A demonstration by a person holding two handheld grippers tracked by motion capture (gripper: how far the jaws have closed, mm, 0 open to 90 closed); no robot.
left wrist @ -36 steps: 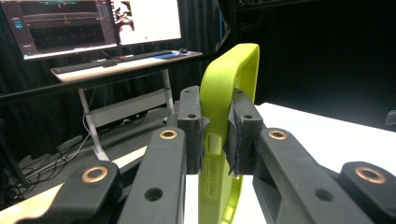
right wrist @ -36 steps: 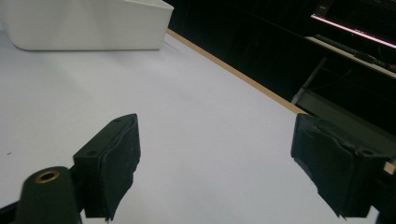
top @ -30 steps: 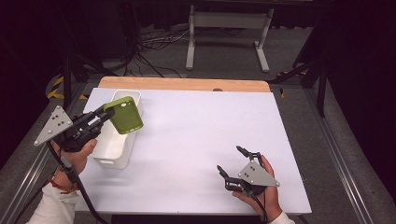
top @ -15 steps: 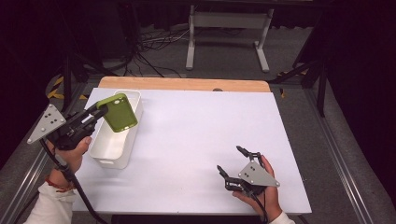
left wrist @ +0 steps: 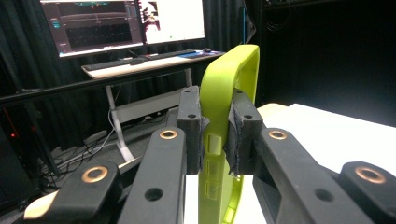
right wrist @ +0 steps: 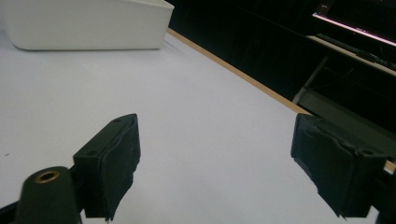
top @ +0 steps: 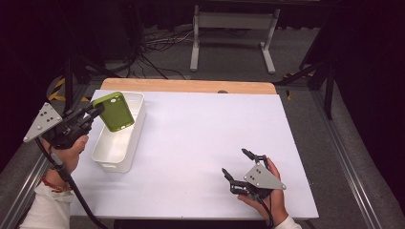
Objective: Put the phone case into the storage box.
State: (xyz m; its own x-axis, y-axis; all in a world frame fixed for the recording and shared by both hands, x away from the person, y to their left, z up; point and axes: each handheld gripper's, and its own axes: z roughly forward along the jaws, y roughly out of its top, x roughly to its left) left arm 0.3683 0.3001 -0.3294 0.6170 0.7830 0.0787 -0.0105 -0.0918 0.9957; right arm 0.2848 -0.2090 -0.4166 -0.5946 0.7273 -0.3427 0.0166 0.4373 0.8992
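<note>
The left hand-held gripper (top: pixel 93 113) clamped the lime-green soft plastic phone case (top: pixel 113 110) by its edge, suspending it over the white rectangular plastic bin (top: pixel 136 128) at the tabletop's (top: pixel 200 138) left, likely for dropping in; the right hand-held gripper (top: pixel 237 167) rested near-right, jaws apart and empty.

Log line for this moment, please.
left gripper: shut on green rubbery phone case, above white plastic bin | right gripper: open, empty, on white table

White-topped table (top: pixel 191 138), wooden strip along far edge. White bin (top: pixel 119 143) stands at its left side; right gripper (top: pixel 241 167) rests near front right.
</note>
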